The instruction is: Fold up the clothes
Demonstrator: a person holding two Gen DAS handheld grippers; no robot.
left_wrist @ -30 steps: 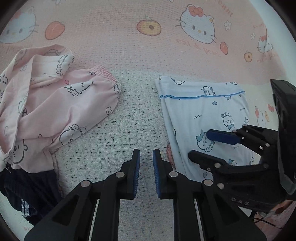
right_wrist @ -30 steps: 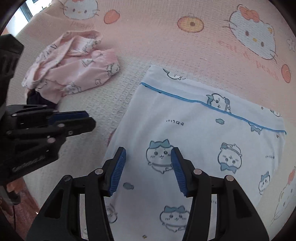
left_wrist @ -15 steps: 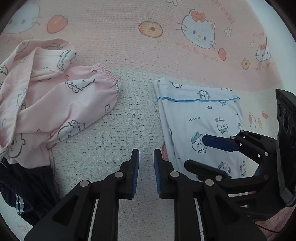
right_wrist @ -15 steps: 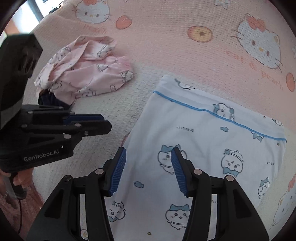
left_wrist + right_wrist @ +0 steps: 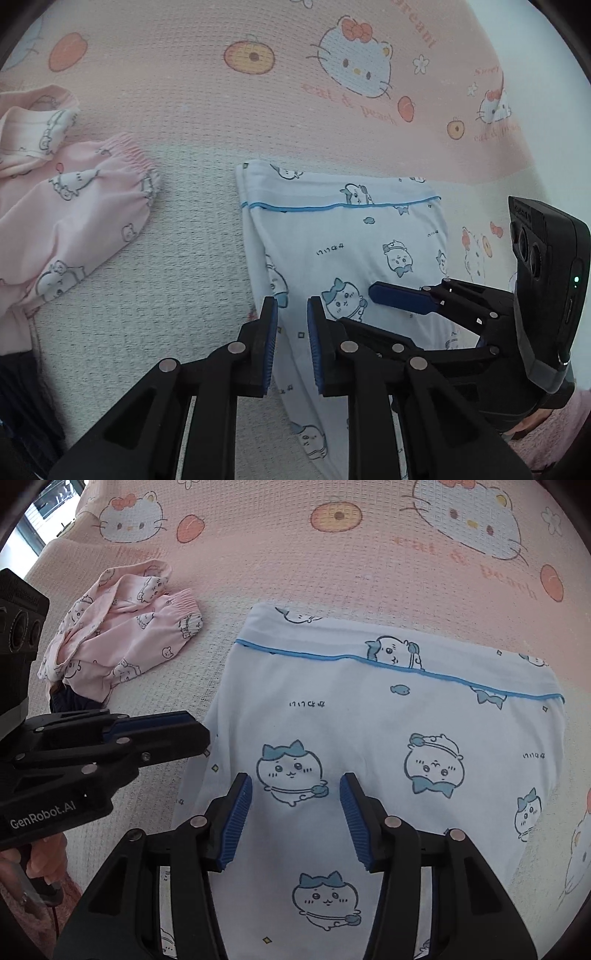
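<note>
Since the earlier frames, the left gripper has been shifted sideways so that its fingertips are now seen over the left edge of the light blue pyjama trousers, where before they were over bare bedspread. Its blue-padded fingers are held close together with a narrow gap, nothing between them. The right gripper is poised over the middle of the same trousers, its fingers spread wide around a printed cartoon cat, gripping nothing; whether the pads touch the cloth cannot be told. The trousers are laid flat on a pink and white bedspread printed with cartoon cats and oranges, the waistband with blue piping at the far end. To the left of the trousers, well apart from them, a crumpled pink pyjama garment is heaped, with a dark garment partly hidden beneath its near edge.
</note>
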